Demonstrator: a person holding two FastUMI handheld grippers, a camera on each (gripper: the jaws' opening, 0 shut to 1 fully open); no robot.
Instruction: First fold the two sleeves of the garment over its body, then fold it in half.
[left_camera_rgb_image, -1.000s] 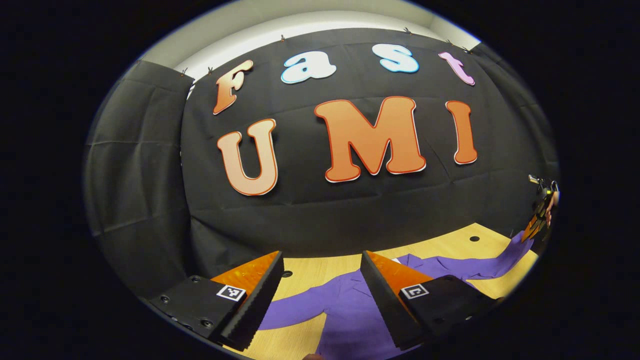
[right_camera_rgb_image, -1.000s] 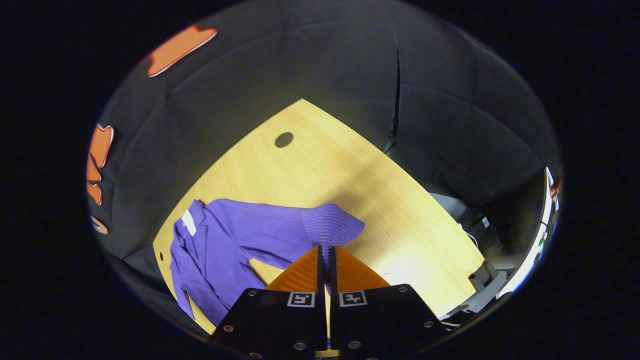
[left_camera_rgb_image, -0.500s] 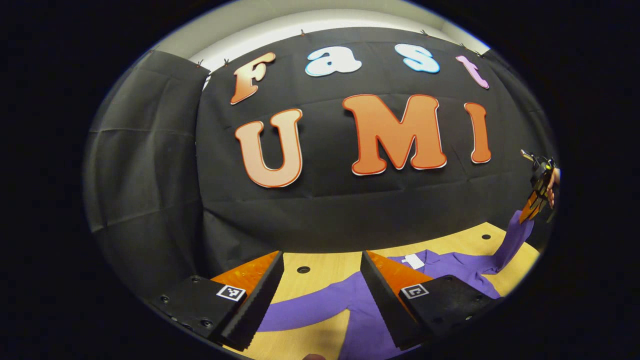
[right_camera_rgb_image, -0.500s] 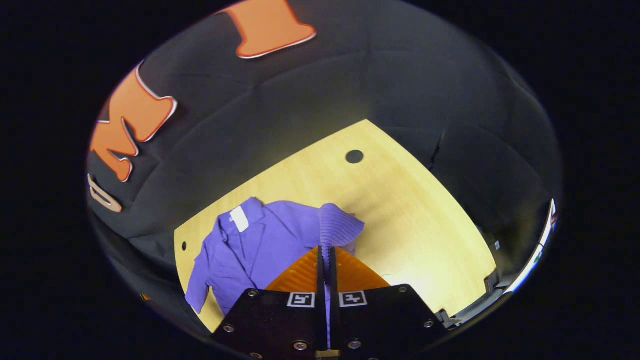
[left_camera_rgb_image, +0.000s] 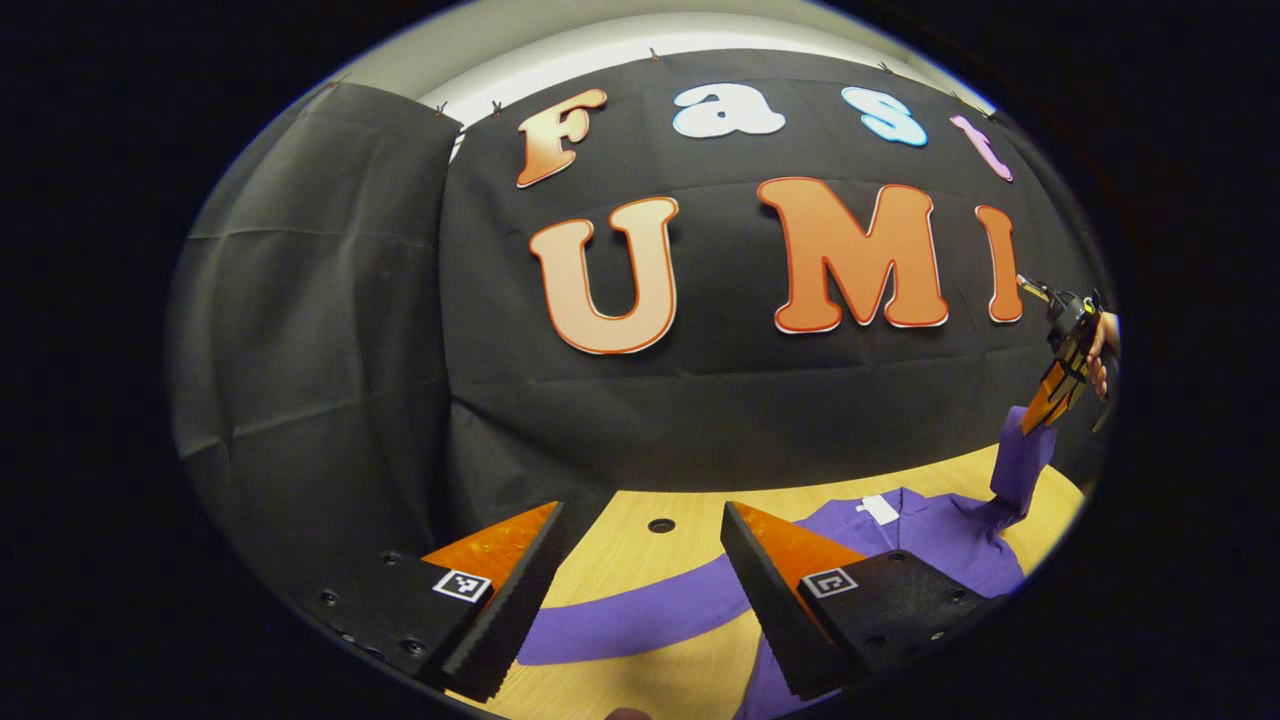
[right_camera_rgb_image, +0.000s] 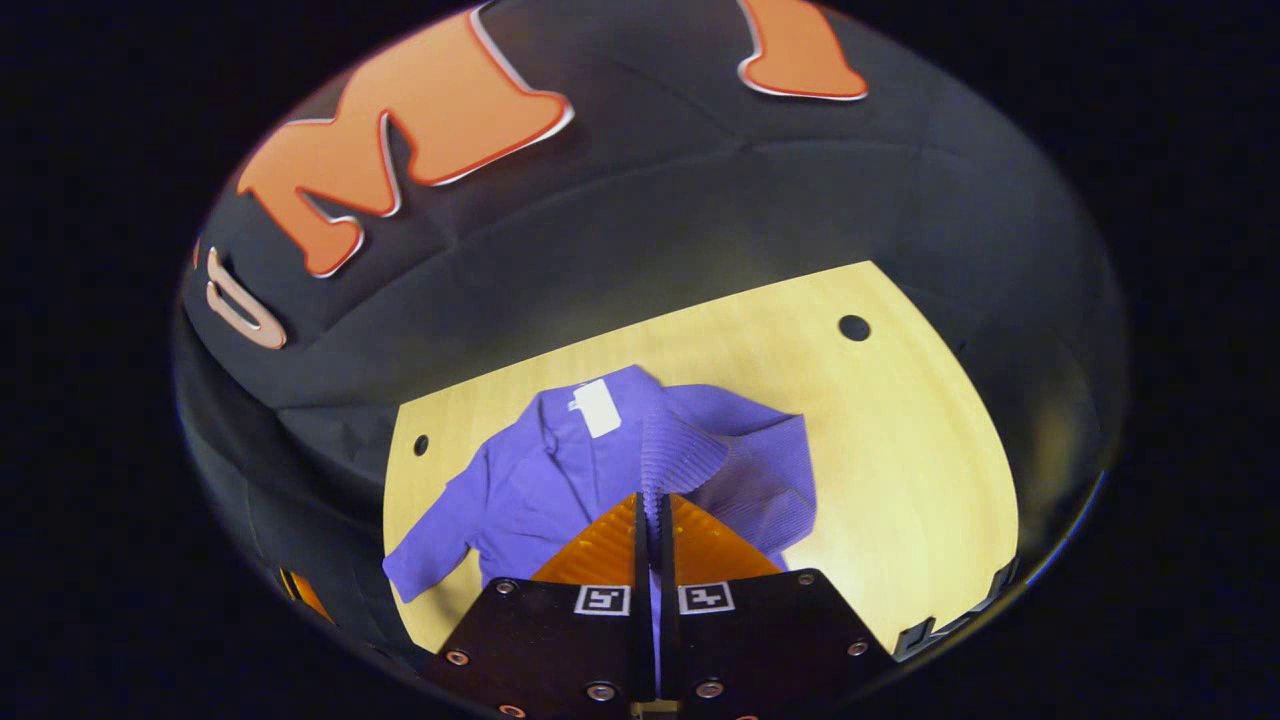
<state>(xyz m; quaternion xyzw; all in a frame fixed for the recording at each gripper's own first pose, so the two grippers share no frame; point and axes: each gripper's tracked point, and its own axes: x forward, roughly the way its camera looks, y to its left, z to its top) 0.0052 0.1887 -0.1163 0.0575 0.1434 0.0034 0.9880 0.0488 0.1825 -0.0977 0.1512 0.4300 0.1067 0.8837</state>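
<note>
Left gripper view: left gripper (left_camera_rgb_image: 640, 570) sits low over the table (left_camera_rgb_image: 640, 545), level w/ the near edge, aimed at the booth wall; jaws wide apart, nothing between them. Past the fingertips lies the garment (left_camera_rgb_image: 930, 540), purple, flat on the table, collar tag up; one sleeve (left_camera_rgb_image: 640, 620) runs out flat across the wood between and below the fingers, not touching them. At far right, the right gripper (left_camera_rgb_image: 1035, 415) hangs well above the table, tips angled down, held by a hand (left_camera_rgb_image: 1100, 350); the cuff (left_camera_rgb_image: 1020, 465) of the other sleeve hangs from its tips, cloth trailing down to the garment's body. Right gripper view: right gripper (right_camera_rgb_image: 650, 510) is raised above the table (right_camera_rgb_image: 900, 480), tilted down toward the garment (right_camera_rgb_image: 540, 480); jaws closed to a narrow slit w/ the ribbed cuff (right_camera_rgb_image: 675, 460) pinched between both fingers, cuff fanning out just past the tips. Lifted sleeve is over the garment's body; far sleeve (right_camera_rgb_image: 430, 560) lies flat, spread toward the table's left edge. Table holes visible near the back corners.
</note>
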